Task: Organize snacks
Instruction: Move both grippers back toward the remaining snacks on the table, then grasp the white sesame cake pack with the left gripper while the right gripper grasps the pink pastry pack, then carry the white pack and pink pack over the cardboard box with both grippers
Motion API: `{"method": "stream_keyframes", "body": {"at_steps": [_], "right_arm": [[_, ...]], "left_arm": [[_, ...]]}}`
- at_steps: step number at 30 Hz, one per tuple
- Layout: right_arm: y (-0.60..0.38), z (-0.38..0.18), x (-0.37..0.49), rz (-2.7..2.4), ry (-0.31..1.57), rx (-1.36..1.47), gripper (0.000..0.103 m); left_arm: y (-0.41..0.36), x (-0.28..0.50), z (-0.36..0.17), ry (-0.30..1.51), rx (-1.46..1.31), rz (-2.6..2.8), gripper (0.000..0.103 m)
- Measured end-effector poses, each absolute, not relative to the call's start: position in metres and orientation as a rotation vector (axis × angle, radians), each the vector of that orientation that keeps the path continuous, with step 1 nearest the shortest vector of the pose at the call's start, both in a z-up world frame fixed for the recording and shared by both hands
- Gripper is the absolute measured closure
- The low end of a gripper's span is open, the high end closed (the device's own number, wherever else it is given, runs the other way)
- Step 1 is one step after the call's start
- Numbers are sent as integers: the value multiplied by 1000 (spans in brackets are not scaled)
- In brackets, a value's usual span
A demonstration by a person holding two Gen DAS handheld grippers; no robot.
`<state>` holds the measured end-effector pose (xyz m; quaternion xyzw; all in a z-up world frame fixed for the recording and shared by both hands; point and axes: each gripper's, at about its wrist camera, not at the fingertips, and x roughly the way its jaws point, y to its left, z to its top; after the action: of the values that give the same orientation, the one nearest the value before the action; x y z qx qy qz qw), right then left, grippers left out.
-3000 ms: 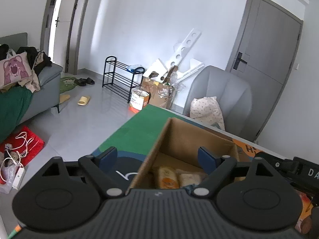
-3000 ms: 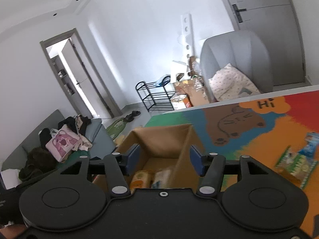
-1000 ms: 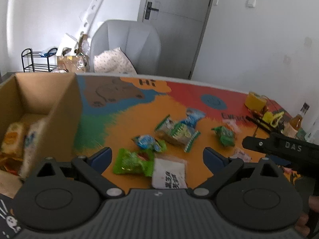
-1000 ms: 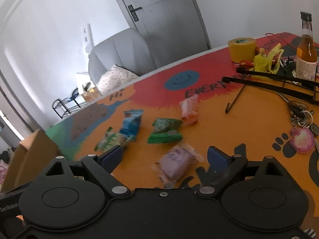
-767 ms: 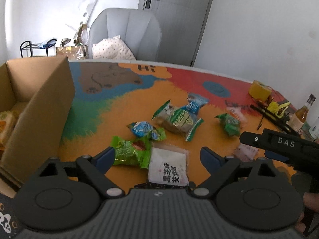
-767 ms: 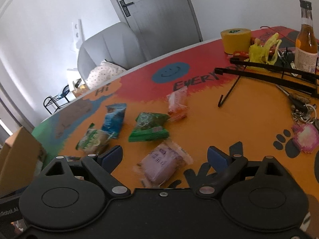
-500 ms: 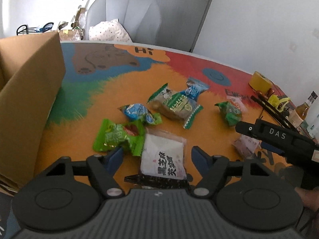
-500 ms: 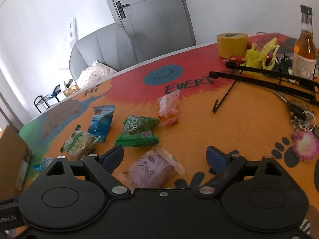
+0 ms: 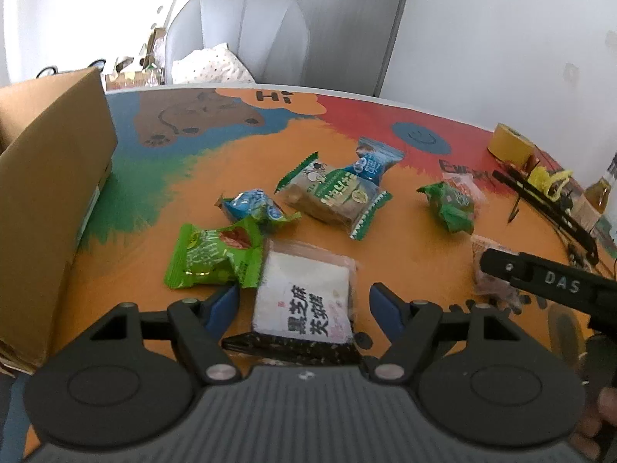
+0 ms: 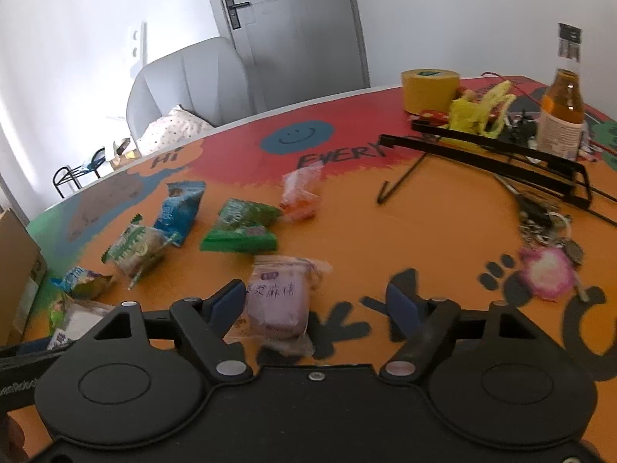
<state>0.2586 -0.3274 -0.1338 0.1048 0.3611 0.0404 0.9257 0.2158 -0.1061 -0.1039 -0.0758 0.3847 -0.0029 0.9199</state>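
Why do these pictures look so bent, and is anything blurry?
Both views are fisheye, so the table edge and door curve. Left wrist view: the white packet is sharp, the box smeared. Right wrist view: the purple packet and keys are motion-blurred. Soft daylight, faint shadows.

The colourful table (image 9: 385, 231) carries a cardboard box (image 9: 50, 200) at its left edge, loose snack packets (image 9: 335, 196) scattered right of the box, and a yellow tape roll (image 10: 430, 90) far right.
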Motion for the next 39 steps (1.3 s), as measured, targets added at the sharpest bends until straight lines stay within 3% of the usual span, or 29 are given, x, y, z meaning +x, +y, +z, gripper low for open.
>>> {"method": "stream_keyframes", "body": {"at_steps": [2, 7, 11, 13, 15, 39], "right_arm": [[-330, -133, 256, 78, 741, 213, 33], [-331, -131, 262, 107, 752, 227, 33], [-320, -132, 267, 120, 759, 182, 33], [-314, -131, 266, 133, 761, 159, 42], [-308, -130, 264, 146, 764, 139, 68], [-269, -73, 243, 331, 635, 229, 70]], "left_arm": [[-108, 215, -105, 784, -147, 3, 31], [-109, 214, -105, 766, -127, 15, 55], [-103, 212, -104, 764, -160, 8, 56], [-100, 210, -103, 763, -173, 8, 56], [-97, 207, -102, 760, -185, 4, 57], [-65, 179, -52, 621, -240, 13, 57]]}}
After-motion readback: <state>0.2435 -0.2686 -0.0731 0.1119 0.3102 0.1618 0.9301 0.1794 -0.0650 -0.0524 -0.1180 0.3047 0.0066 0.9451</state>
